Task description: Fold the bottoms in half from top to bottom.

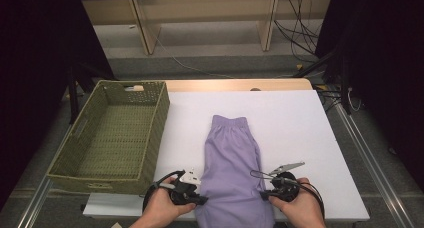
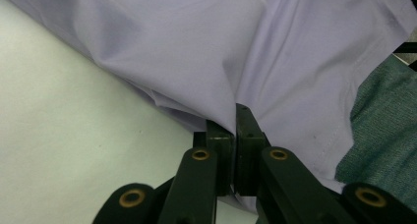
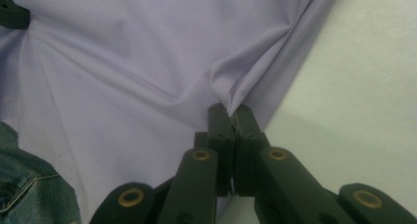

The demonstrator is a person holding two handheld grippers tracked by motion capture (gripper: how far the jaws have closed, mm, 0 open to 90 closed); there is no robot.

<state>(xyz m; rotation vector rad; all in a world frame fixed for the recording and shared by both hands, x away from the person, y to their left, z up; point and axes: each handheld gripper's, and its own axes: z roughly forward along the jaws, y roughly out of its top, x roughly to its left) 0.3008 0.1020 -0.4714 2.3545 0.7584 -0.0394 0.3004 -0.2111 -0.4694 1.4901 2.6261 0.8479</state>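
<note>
Bright, even overhead light; dark surroundings, slightly soft focus, faint shadows.

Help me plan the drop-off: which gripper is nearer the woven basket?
Left. The left gripper, shut on the lilac garment's left edge, sits just below the green basket's near corner. The right gripper pinches the garment's far edge, across the cloth.

high view: above my side, facing forward and down over the white table | my gripper views: close along each jaw pair, facing inward | shared: lilac garment, probably its near end
</note>
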